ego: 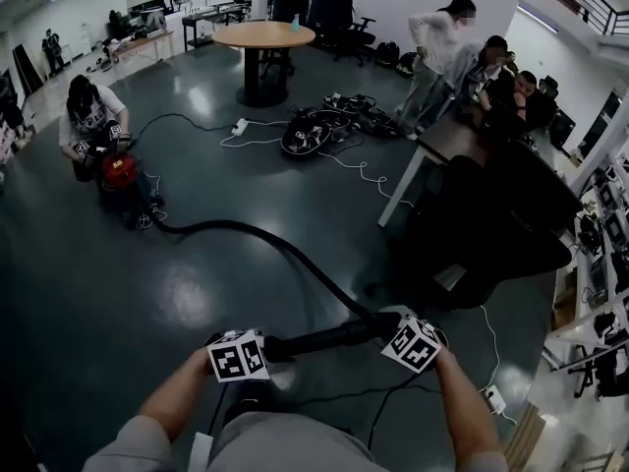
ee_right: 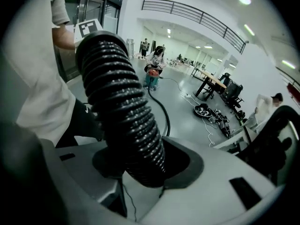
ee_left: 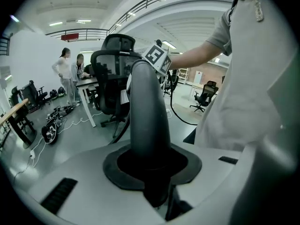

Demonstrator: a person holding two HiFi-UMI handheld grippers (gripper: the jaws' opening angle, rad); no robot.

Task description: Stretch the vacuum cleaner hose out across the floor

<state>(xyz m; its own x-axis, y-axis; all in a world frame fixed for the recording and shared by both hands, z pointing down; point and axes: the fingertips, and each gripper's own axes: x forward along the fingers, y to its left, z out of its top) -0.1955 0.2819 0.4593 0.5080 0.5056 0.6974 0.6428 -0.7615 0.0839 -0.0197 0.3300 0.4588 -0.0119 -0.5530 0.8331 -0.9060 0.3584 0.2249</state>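
Low in the middle of the head view, the left gripper (ego: 267, 349) and the right gripper (ego: 385, 329) both had hold of the near end of the vacuum cleaner hose (ego: 257, 230), each carried by a bare forearm (ego: 172, 396) coming up from the bottom edge. Between them the smooth end tube (ego: 319, 340) ran nearly level across the frame. From the right gripper the ribbed black hose climbed toward the upper left, curving over the grey floor (ego: 197, 303) to the red vacuum cleaner (ego: 120, 172) near the left edge, where a crouching person (ego: 90, 111) bent over it. It lay in one long bend rather than a straight line.

The left gripper view showed its jaws drawn close together and clamped round the smooth end tube (ee_left: 146, 111), the dark pads ringing it on both sides; the right gripper's marker cube (ee_left: 157, 57) sat further up the tube, at the upper middle of that frame. The right gripper view showed its jaws set wider and closed on the ribbed hose (ee_right: 123, 102), which filled most of the padded opening.

A round wooden table (ego: 262, 35) stood at the top centre, a white cable (ego: 366, 173) snaked over the floor right of centre, and several people (ego: 432, 57) gathered at a dark desk (ego: 454, 138) at the upper right.
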